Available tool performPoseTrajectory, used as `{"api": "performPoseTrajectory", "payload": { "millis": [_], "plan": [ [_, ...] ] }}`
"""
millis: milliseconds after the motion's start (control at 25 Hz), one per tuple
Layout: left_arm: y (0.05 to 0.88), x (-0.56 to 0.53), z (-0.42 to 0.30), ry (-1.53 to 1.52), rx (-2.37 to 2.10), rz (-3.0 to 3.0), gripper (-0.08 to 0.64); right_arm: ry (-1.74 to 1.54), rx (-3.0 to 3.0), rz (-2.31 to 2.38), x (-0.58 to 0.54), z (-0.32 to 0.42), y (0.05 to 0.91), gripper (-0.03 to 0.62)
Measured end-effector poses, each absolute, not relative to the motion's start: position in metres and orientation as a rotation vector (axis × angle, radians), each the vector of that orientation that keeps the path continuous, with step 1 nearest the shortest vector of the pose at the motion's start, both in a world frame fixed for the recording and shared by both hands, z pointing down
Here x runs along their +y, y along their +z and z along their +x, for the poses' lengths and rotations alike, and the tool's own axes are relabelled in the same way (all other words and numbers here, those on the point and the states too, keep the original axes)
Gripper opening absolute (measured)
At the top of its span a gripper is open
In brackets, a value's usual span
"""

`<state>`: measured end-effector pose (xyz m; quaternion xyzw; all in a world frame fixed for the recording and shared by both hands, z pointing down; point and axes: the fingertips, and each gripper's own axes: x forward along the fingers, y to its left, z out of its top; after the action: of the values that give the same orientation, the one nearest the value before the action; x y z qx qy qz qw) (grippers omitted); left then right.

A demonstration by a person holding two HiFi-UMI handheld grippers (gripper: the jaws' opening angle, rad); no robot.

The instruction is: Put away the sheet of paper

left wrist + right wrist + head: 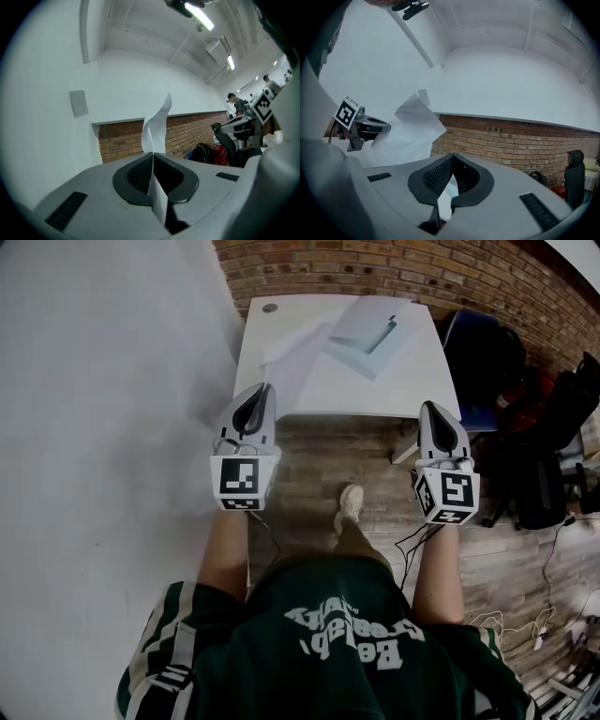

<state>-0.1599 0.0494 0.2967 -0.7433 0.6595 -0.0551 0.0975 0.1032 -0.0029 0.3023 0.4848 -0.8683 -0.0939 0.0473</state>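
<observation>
Paper (pixel 157 125) pinched in left tool (pixel 153 153), right tool (pixel 452 155) closed, above white table (pixel 412 385).

A white desk (pixel 412 381) is set against a red brick wall (pixel 422 273). Left of the desk, a plain white wall (pixel 103 381) is seen. In front of the desk, the floor (pixel 309 465) is laid with wooden boards. Right of the desk, a dark office chair (pixel 483 357) is parked, and loose cables (pixel 539 629) are strewn on the boards farther out. High above the desk, strip lights (pixel 201 18) are lit.
</observation>
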Motion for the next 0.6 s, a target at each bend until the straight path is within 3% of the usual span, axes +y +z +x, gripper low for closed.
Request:
{"api": "performPoseTrajectory", "payload": {
  "millis": [600],
  "plan": [
    [0.322, -0.153, -0.169, -0.202, 2.057, -2.147, 0.003, -0.255, -2.707, 1.279, -0.240, 0.074, 0.329, -0.006]
  ]
}}
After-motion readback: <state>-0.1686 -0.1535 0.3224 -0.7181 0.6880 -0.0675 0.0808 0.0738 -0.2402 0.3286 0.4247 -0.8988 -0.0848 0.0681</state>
